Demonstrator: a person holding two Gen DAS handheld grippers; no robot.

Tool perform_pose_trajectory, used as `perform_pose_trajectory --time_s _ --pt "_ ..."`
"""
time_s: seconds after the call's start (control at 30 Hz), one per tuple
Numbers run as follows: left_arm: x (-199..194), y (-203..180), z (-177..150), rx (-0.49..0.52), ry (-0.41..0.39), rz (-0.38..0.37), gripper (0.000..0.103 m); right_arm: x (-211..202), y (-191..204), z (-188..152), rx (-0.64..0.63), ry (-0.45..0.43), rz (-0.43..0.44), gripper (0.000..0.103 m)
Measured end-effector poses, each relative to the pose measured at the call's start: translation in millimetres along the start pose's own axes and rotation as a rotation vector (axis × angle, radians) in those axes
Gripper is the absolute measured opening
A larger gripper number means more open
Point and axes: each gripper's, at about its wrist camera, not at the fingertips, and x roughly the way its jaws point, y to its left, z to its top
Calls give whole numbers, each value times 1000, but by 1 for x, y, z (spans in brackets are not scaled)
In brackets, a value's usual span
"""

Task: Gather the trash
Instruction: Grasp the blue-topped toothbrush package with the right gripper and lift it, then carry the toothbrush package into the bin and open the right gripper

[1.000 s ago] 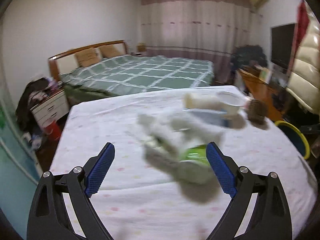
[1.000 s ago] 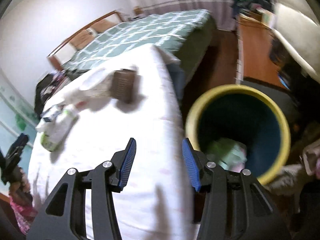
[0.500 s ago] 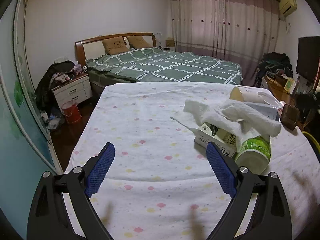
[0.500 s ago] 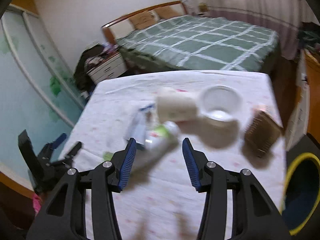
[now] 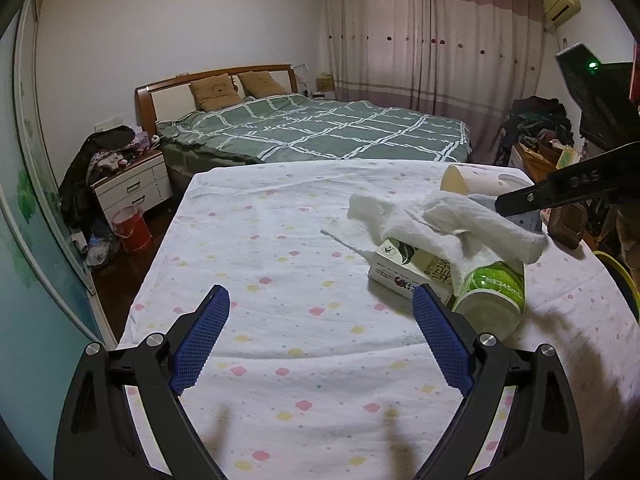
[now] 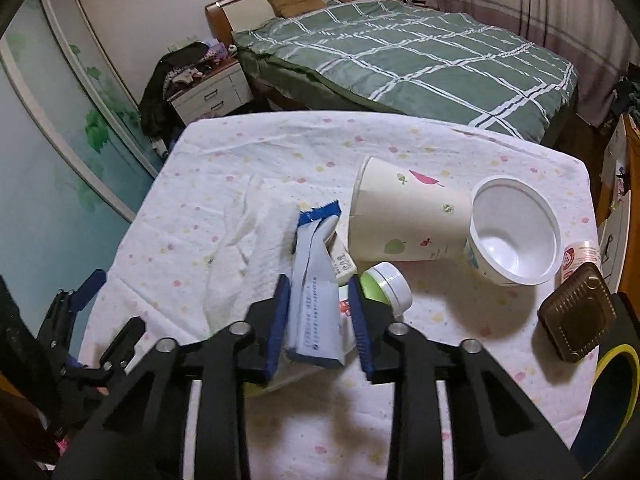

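- Right gripper (image 6: 320, 316): its jaws have just been closing and now stand narrow, with the pale blue-grey wrapper (image 6: 316, 280) between the pads. Left pad looks pressed to it; a sliver of gap may remain at the right pad, so the grip reads as just made or about to be.
- Wrapper stands nearly upright, torn blue edge at top, its lower end in the jaws; judged the pick of the moment because it sits on top of the pile and is easiest to lift free.
- Left gripper (image 5: 322, 332): spread wide, nothing between the pads, hovering over bare tablecloth (image 5: 260, 240) in front of the pile; likely waiting its turn.
- Trash is heaped at the table's right side: crumpled white tissue (image 5: 448, 224) draped over a small carton (image 5: 404, 268) and a green-labelled bottle (image 5: 496, 284) lying on its side.
- Paper cup (image 6: 404, 220) lies tipped, leaf prints on it; white plastic tub (image 6: 514, 232) just beside it, mouth toward the camera; brown ridged container (image 6: 576, 320) near the table edge.
- Bin with yellow rim (image 6: 616, 356) stands off the right edge, close for dropping.
- Writing: bottle label appears to read "245mL"; carton and wrapper carry small print, not legible.
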Motion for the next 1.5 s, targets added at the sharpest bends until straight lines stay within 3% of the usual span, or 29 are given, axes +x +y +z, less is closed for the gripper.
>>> perform_pose_trajectory --time_s 0.2,0.63,0.67,0.77,0.83,0.93,1.07,1.23,1.37,1.5 --pt "-1 0 -1 -3 3 -5 91 -8 -8 0 18 -28 22 9" --pt "2 -3 0 4 10 -9 91 -62 -24 -12 43 -138 25 7" --pt "3 -4 0 5 11 -9 91 -68 -23 -12 39 -154 14 7" --pt "3 -4 0 1 13 -9 91 -84 -10 -12 -32 -238 -132 7" --pt "3 -2 -1 -1 14 -11 91 -89 -6 -11 -43 -237 -122 6" --pt "3 -1 -1 -3 15 -12 91 -94 -3 -12 -75 -256 -197 6" --pt "4 -1 -1 0 15 -15 91 -84 -9 -18 -119 -204 -285 6" --pt "4 -1 -2 4 14 -18 91 -48 -16 -41 -232 -59 -437 6" --pt "3 -2 -2 4 13 -19 91 -40 -37 -57 -215 -2 -459 6" --pt "3 -2 -2 4 13 -24 91 -63 -59 -74 -129 -26 -384 6"
